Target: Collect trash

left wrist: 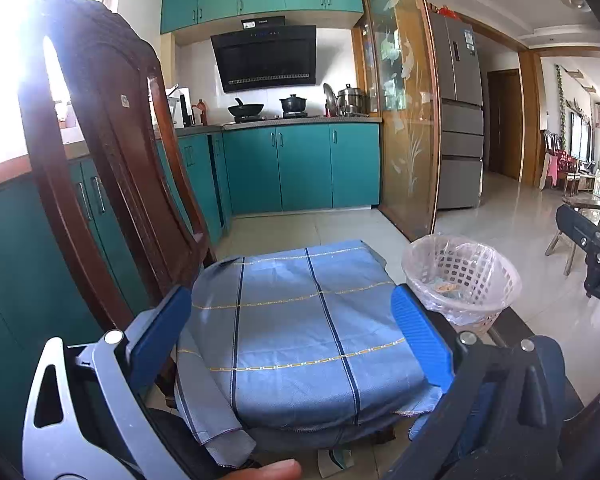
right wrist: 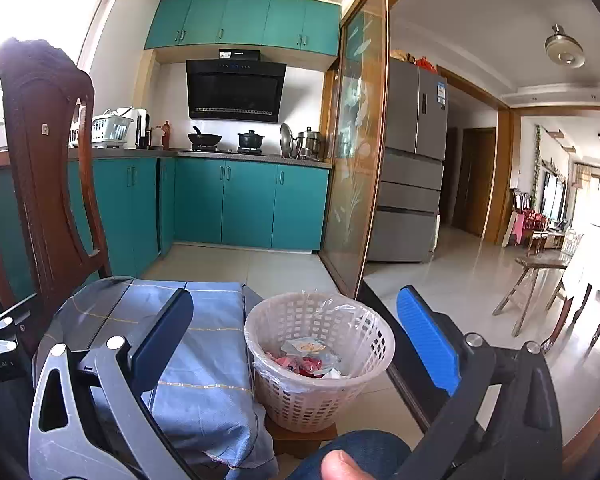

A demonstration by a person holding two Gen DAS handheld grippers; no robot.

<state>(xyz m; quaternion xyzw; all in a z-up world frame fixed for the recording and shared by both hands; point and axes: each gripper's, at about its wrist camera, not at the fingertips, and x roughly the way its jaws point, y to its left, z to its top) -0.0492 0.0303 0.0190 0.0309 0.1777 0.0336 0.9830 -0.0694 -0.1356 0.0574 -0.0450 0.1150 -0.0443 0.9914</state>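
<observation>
A white lattice waste basket [right wrist: 320,364] lined with a clear bag stands on a low wooden stool [right wrist: 304,436] beside a chair. Wrappers [right wrist: 308,358], some of them red, lie at its bottom. My right gripper [right wrist: 296,344] hangs above and in front of the basket, open wide, with nothing between its fingers. My left gripper [left wrist: 290,336] is open too and empty, over the chair's blue checked seat cloth [left wrist: 300,320]. In the left wrist view the basket [left wrist: 460,280] sits just right of the right pad, and part of my right gripper [left wrist: 596,224] shows at the right edge.
A dark wooden chair back [left wrist: 112,140] rises at the left. Teal kitchen cabinets [right wrist: 240,204] and a stove stand behind, with a glass sliding door [right wrist: 356,168] and a fridge [right wrist: 412,160] to the right. A person's knee [right wrist: 364,448] and thumb [right wrist: 340,466] show below. A wooden stool [right wrist: 536,280] stands on the tiled floor.
</observation>
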